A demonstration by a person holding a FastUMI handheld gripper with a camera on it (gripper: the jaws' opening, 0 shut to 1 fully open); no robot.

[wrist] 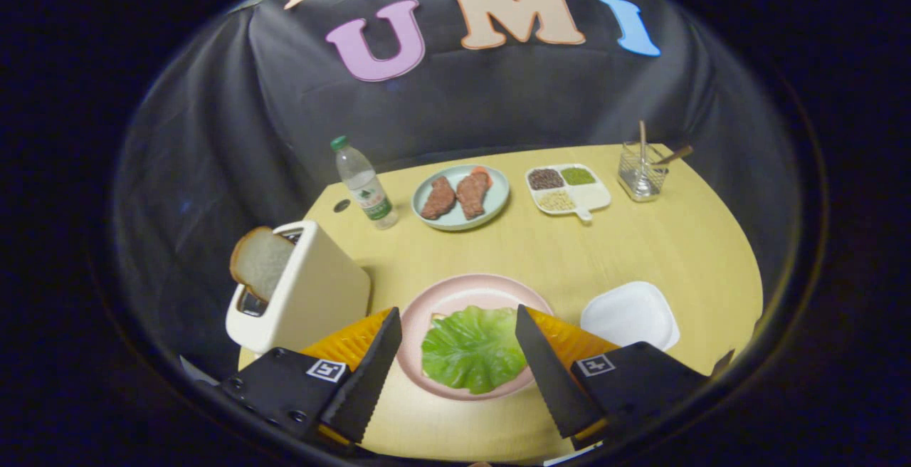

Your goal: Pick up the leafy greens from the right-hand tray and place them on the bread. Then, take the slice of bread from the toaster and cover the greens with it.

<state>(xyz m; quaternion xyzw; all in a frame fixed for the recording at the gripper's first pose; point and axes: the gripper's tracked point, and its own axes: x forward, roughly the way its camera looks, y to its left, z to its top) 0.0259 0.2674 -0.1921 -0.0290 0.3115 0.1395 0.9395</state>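
A green leafy lettuce piece (473, 348) lies on the pink plate (475, 291), covering a slice of bread whose pale edge barely shows at the leaf's far left. My gripper (459, 324) hovers above the plate, open, with the leaf between its fingers (374, 371) and nothing held. A cream toaster (306, 289) stands to the left of the plate, and a slice of bread (260, 262) sticks out of its slot, tilted to the left. The white tray (630, 314) right of the plate is bare.
At the back of the round wooden table (662, 246) stand a water bottle (364, 186), a light blue plate with two meat pieces (461, 196), a divided dish of grains (567, 188) and a glass holder with sticks (643, 168). Black cloth closes the booth behind.
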